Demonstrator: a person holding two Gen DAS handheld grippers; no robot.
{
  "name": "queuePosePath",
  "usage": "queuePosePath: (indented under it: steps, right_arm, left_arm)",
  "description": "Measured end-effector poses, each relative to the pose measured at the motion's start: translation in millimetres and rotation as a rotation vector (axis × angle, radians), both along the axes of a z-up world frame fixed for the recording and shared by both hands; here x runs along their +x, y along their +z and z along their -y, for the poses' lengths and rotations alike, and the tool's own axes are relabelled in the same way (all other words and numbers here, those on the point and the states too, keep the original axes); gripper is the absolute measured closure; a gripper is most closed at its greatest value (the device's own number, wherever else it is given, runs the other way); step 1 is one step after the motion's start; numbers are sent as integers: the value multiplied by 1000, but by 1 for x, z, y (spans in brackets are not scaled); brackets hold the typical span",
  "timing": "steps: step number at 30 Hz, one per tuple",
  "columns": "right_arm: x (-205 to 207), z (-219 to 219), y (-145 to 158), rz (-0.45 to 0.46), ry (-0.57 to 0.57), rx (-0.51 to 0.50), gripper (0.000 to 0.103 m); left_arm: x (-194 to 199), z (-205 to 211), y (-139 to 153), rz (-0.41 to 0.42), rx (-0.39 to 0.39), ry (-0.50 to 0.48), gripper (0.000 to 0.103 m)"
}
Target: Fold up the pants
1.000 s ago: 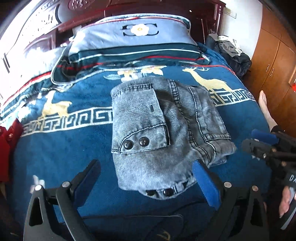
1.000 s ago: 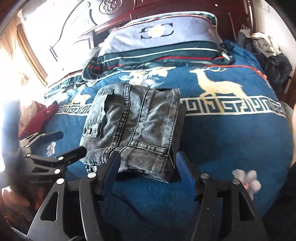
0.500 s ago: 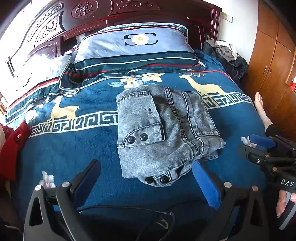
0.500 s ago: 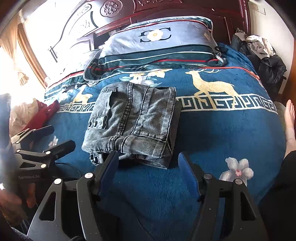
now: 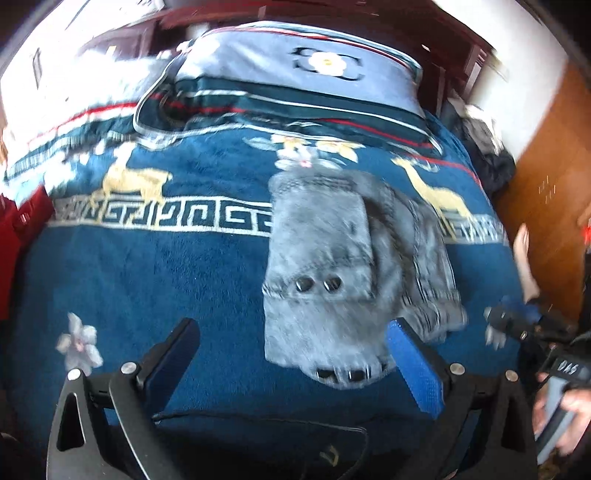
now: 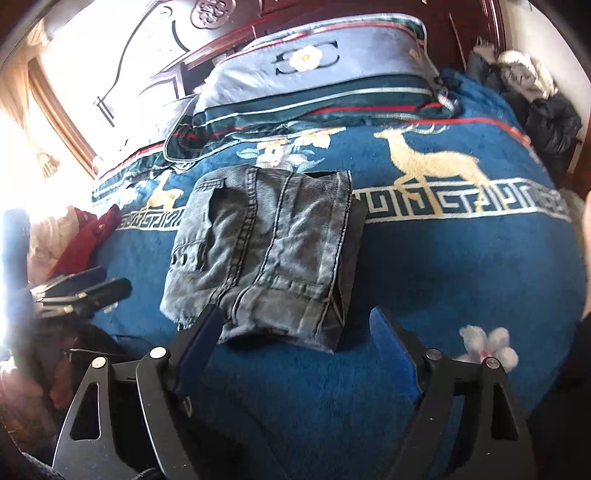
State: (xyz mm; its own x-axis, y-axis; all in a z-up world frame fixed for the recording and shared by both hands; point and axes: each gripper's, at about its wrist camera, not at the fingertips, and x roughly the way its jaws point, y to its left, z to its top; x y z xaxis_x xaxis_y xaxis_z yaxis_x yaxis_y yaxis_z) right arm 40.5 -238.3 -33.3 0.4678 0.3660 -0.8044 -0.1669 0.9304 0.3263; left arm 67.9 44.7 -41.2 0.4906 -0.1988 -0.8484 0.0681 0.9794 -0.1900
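The grey denim pants lie folded into a compact bundle on the blue blanket, with dark snap buttons showing on a pocket flap. They also show in the right wrist view. My left gripper is open and empty, just in front of the bundle's near edge. My right gripper is open and empty, its left finger overlapping the bundle's near edge in view. Each gripper shows at the edge of the other's view: the right one, the left one.
A blue-grey pillow lies at the carved wooden headboard. Red clothing sits at the bed's left side. Dark clothes are piled at the right. A wooden wardrobe stands right. A black cable lies on the blanket.
Both grippers have pulled back from the folded pants and stayed open. The left view has swung left and is blurred by motion. The pants have not moved.
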Motion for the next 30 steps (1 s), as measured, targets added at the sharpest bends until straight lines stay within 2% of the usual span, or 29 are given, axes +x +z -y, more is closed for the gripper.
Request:
queuePosePath:
  steps: [6,10,14,22,28,30]
  right_arm:
    - [39,8,-23,-65,-6,59,20]
    - [61,15,-42,-124,-14,135,20]
    - [79,22,-57,-164,-12,196,20]
    - [108,30,-89,-243,-8,274,20]
    - [111,38,-102,-245,-17,366,18]
    - [111,37,-103,-237,-3,368,24]
  left_arm:
    - [46,-12,-28,-106,-79,4,1]
    - [70,-12,-47,-153,-97,2,1]
    - [89,-16,-64,-198,-161,-4,1]
    - [112,-19,-85,-238,-198,-44,0]
    - [122,-24,-105,-295,-248,-37,0]
    - [123,-22,-107,-287,-247,-48,0]
